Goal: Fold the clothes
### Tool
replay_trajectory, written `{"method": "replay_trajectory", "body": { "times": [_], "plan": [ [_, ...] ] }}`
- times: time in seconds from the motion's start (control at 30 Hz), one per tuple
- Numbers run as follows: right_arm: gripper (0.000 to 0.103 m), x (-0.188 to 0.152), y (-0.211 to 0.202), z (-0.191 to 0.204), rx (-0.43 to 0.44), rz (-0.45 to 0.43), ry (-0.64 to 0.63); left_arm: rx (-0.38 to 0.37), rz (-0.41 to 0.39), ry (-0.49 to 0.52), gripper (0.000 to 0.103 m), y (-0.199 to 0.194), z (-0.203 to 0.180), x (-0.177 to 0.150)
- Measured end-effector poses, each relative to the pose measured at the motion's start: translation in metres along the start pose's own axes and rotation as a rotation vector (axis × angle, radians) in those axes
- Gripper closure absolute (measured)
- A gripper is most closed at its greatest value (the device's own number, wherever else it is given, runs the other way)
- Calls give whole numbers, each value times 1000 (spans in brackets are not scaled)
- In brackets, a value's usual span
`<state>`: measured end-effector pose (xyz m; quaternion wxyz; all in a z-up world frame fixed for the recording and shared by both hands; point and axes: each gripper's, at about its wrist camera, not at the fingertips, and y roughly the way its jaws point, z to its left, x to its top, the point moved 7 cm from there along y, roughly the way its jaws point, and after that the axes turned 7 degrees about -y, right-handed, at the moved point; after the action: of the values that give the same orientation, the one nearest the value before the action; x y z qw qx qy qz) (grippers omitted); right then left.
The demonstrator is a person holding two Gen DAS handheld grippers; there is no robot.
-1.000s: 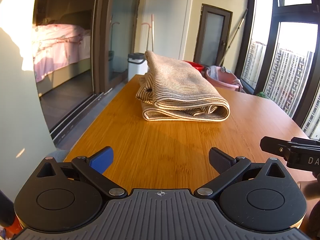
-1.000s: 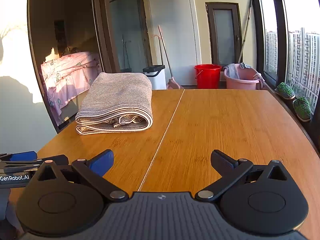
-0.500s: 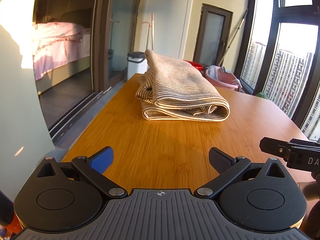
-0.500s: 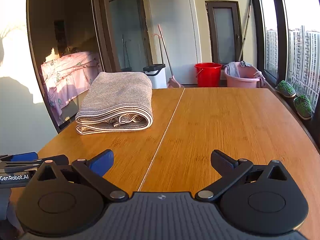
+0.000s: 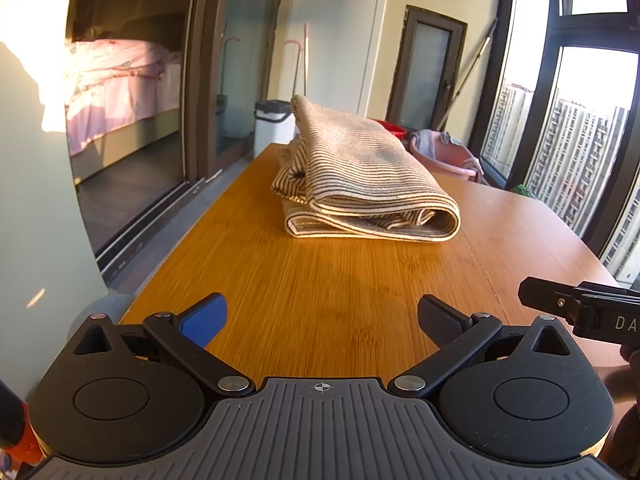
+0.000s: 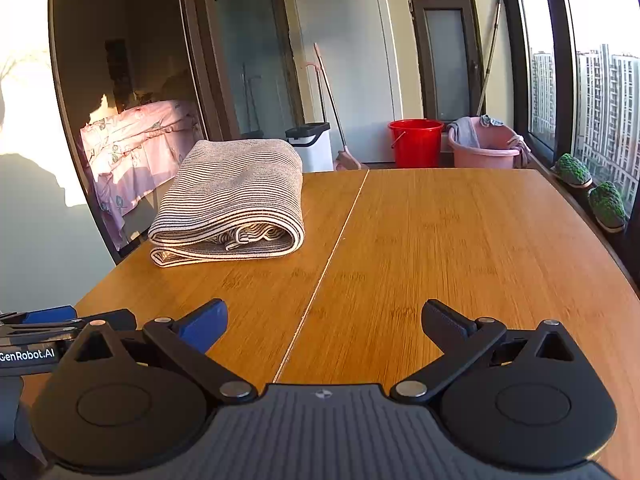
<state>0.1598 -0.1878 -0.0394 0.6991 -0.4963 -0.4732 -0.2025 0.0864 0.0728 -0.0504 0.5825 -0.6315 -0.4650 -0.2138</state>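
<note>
Stretching across both views: a bamboo desk point(image 6: 460, 240) with a seam down its middle, bare on the right half. Lying on its far left part, well apart from both tools: a striped garment point(image 6: 230, 204), already folded into a thick bundle, rolled fold facing the cameras, loose inner edges peeking from the near end and a rumpled corner showing on the left side in the left wrist view point(image 5: 360, 176). Standing on the floor beyond the desk: a red bucket point(image 6: 416, 142), a pink basin point(image 6: 486, 148) with cloths draped on its rim, a white bin point(image 6: 312, 146). Hovering low over the near edge: left tongs point(image 5: 320, 320) spread wide, pinching nothing; right tongs point(image 6: 324, 320) likewise spread wide and empty, side by side. Judging from this: folding looking essentially finished, step in hand seeming a pause or pull-back after release. Next move, if any, probably calling for tidying that rumpled left corner with a light pinch, or fetching another piece, perhaps from the basin.
</note>
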Motion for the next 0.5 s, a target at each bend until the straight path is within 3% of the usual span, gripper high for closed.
{"method": "replay_trajectory", "body": {
  "times": [0.5],
  "plan": [
    [0,0,2,-1,6,6,6,-1,6,-3,0,0,0,0]
  ]
}}
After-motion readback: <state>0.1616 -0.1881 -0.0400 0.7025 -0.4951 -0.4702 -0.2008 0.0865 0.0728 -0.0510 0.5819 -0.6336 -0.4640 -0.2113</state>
